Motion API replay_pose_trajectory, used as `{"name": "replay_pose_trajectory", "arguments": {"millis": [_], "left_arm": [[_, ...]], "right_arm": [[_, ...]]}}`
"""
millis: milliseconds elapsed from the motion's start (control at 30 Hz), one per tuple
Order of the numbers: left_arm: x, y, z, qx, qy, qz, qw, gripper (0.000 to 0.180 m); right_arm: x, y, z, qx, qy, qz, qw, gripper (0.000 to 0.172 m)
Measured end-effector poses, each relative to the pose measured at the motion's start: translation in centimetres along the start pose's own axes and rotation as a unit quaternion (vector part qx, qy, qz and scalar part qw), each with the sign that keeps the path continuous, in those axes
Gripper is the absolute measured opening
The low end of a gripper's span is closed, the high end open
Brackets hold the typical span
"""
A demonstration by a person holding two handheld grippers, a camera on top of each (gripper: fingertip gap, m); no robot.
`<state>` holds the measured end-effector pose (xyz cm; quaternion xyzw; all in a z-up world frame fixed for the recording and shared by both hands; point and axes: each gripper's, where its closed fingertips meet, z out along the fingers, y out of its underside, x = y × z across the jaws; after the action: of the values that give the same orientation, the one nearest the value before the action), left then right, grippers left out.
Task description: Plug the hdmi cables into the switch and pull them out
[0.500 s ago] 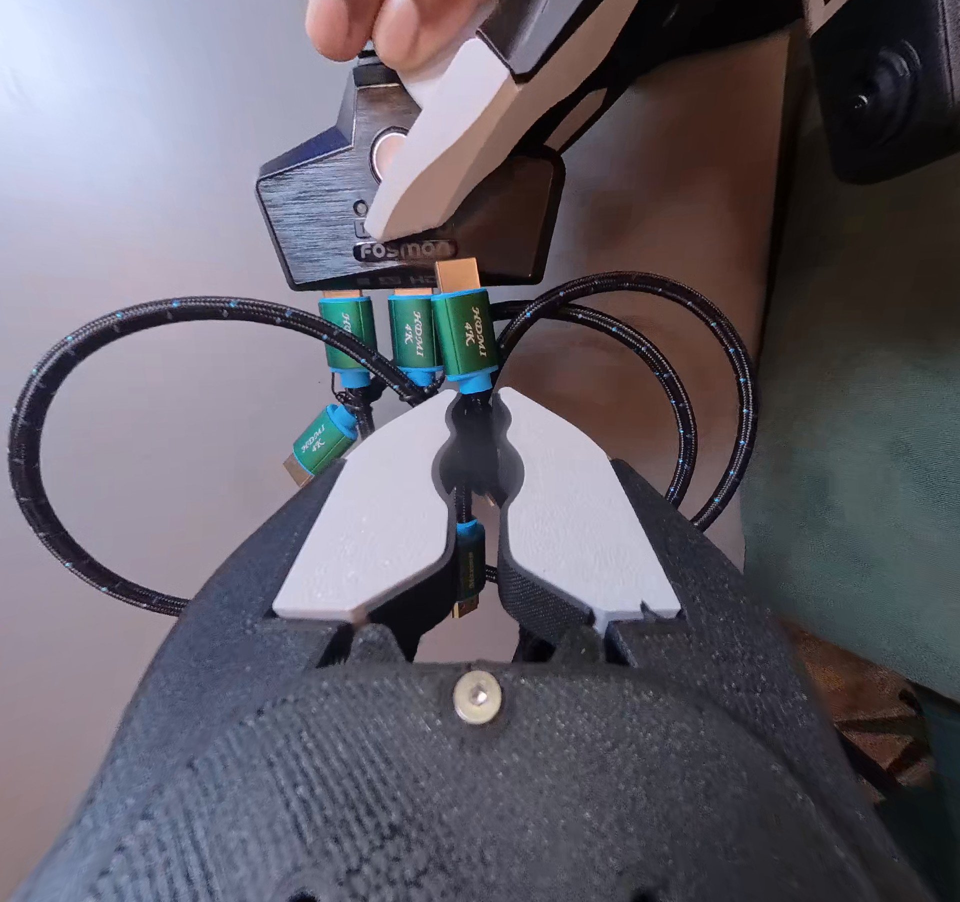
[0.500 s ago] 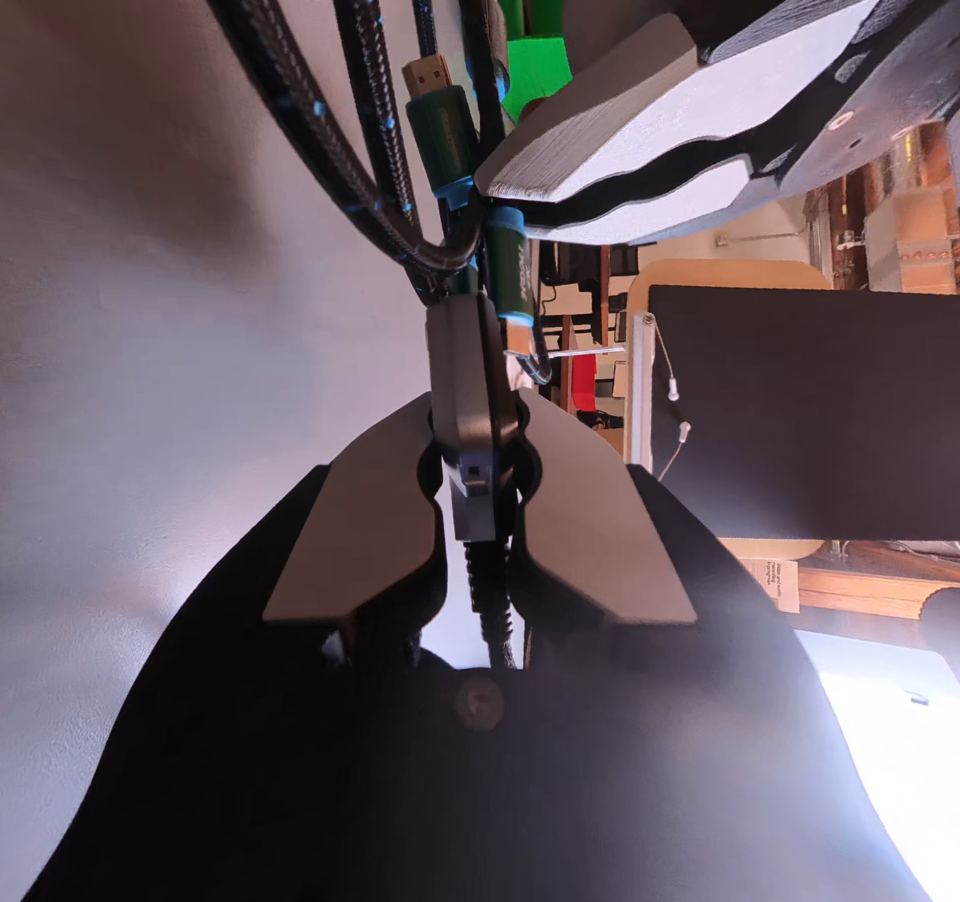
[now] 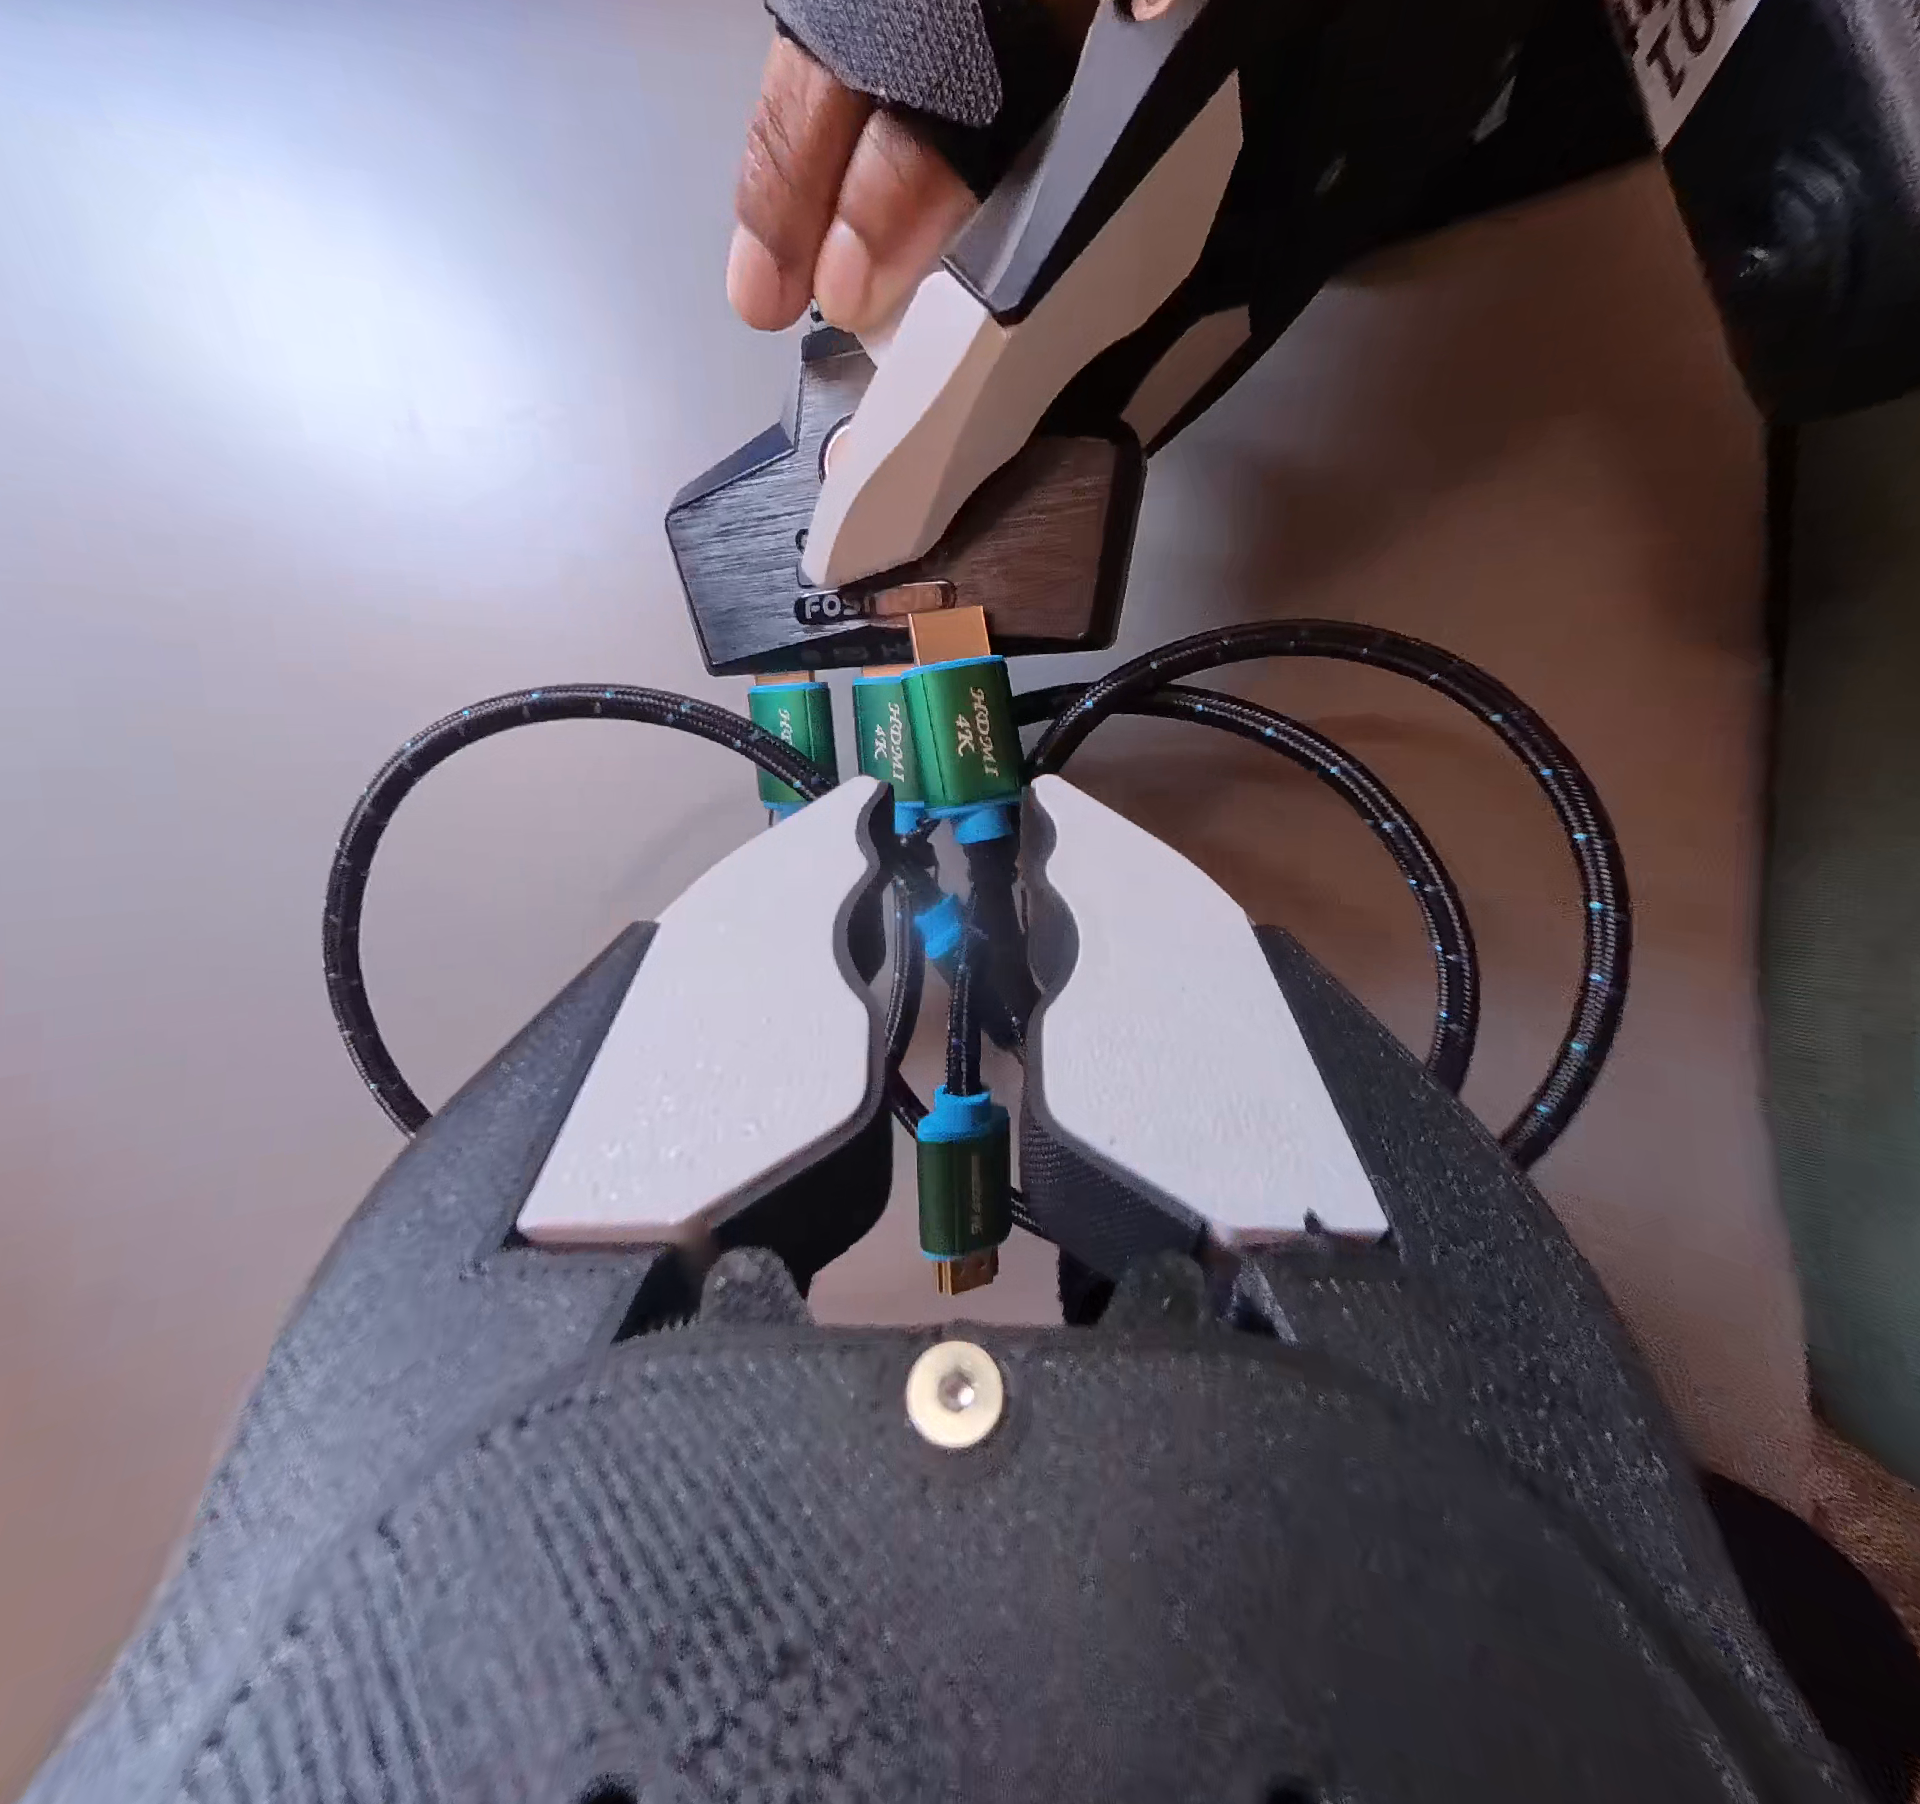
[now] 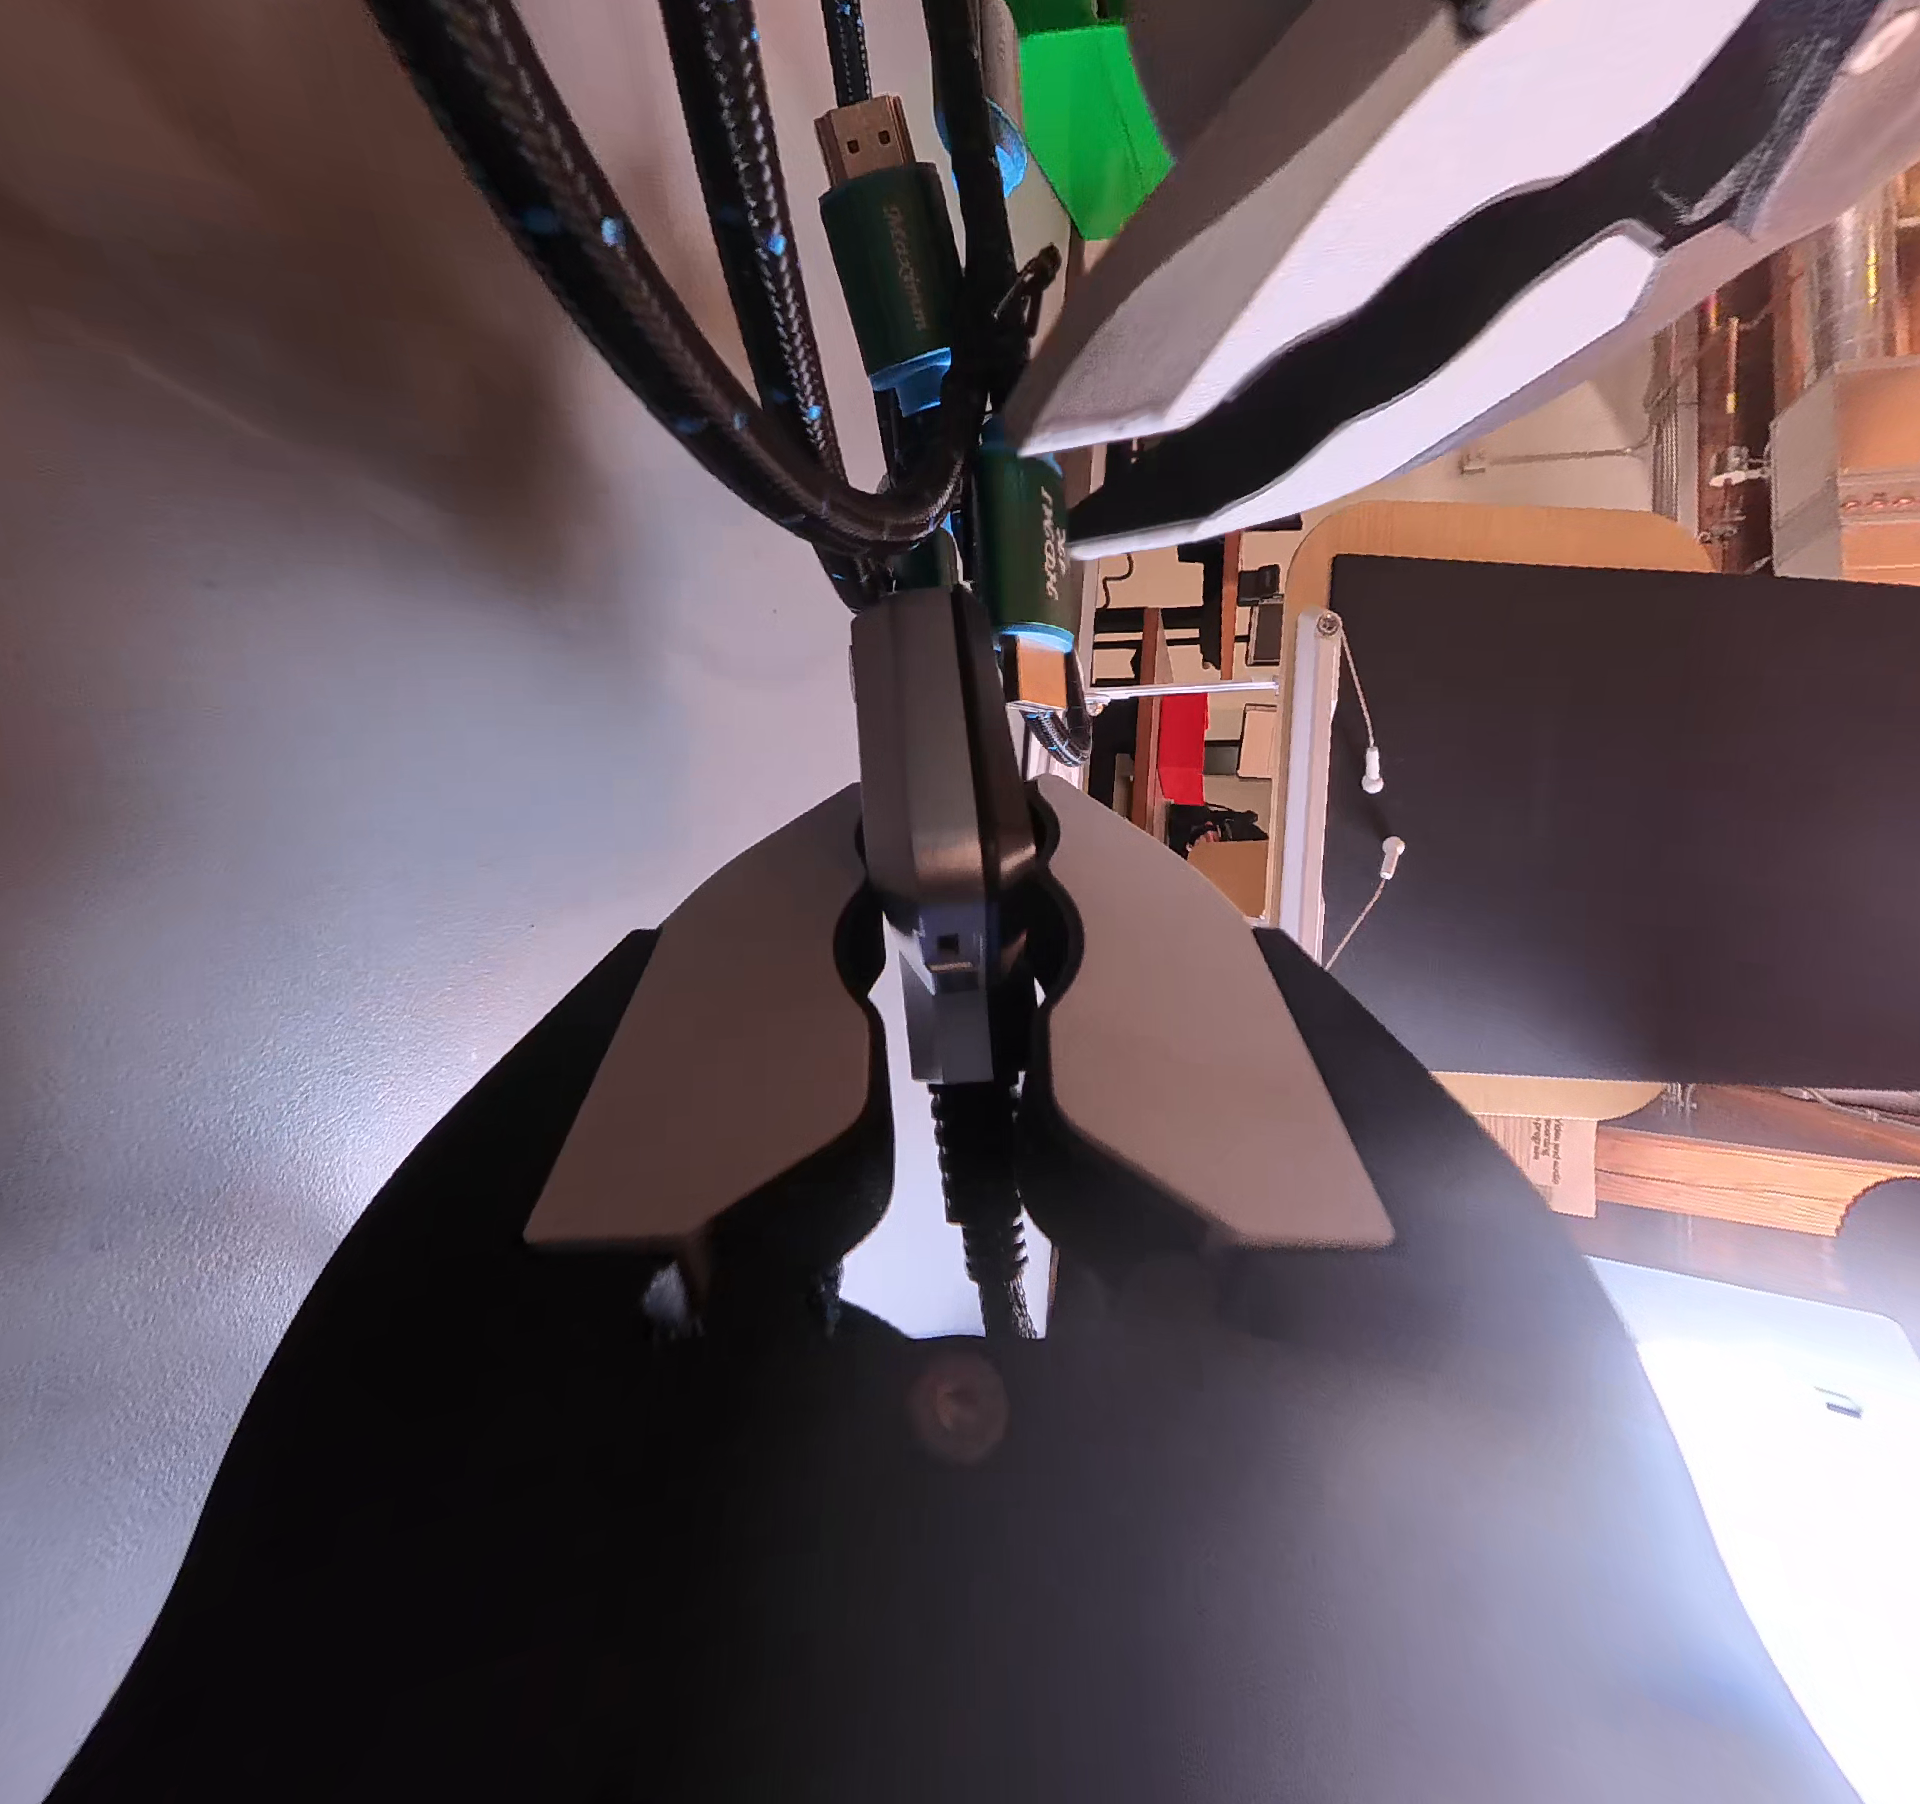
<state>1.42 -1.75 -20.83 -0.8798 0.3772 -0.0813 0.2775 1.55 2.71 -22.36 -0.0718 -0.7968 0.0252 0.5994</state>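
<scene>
1 black switch box (image 3: 748, 549) clamped in right tool (image 4: 951, 840) above the counter (image 3: 312, 300) | green plugs: 2 seated, 1 (image 3: 961, 731) just below the box, 2 dangling | left tool (image 3: 956, 819) open around its cable | only right view shows a black panel (image 4: 1610, 819)

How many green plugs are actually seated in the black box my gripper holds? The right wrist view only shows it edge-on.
Observer: Two. In the left wrist view, one green plug and a second plug sit side by side in the black box's near edge.
Operator: And the plug I see beside the box?
Observer: That third plug is not in a port. Its gold tip is fully bare and overlaps the box's face, and its blue collar is at the left gripper's fingertips.
Operator: Is anything else at the box?
Observer: A hand has its fingertips right at the far end.
</scene>
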Motion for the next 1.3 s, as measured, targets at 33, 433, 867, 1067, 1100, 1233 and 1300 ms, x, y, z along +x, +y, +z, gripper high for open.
{"name": "replay_pose_trajectory", "arguments": {"millis": [33, 433, 867, 1067, 1100, 1233, 1300], "left_arm": [[-0.1, 0.0, 0.3, 0.0, -0.013, 0.01, 1.0, 0.025], [-0.6, -0.4, 0.9, -0.017, -0.138, 0.141, 0.98, 0.024], [-0.2, -0.7, 0.6, -0.022, -0.199, 0.284, 0.938, 0.013], [0.4, -0.2, 0.4, 0.007, -0.155, 0.241, 0.958, 0.012], [0.5, -0.1, 0.4, 0.014, -0.145, 0.231, 0.962, 0.012], [1.1, -0.4, -0.5, 0.059, -0.103, 0.179, 0.977, 0.008], [1.4, -0.5, -1.0, 0.077, -0.083, 0.159, 0.981, 0.008]], "right_arm": [[0.1, 0.0, 0.0, -0.001, 0.001, 0.002, 1.0, 0.024], [0.0, 0.6, 0.1, -0.015, -0.016, 0.041, 0.999, 0.023], [-0.5, -0.3, -0.3, 0.013, -0.064, 0.12, 0.991, 0.023], [-0.9, -0.9, -0.3, 0.021, -0.072, 0.102, 0.992, 0.023], [-0.9, -0.9, -0.3, 0.023, -0.073, 0.1, 0.992, 0.023], [-1.2, -0.6, -0.2, 0.019, -0.076, 0.09, 0.993, 0.023], [-1.3, -0.6, -0.2, 0.02, -0.076, 0.089, 0.993, 0.023]]}}
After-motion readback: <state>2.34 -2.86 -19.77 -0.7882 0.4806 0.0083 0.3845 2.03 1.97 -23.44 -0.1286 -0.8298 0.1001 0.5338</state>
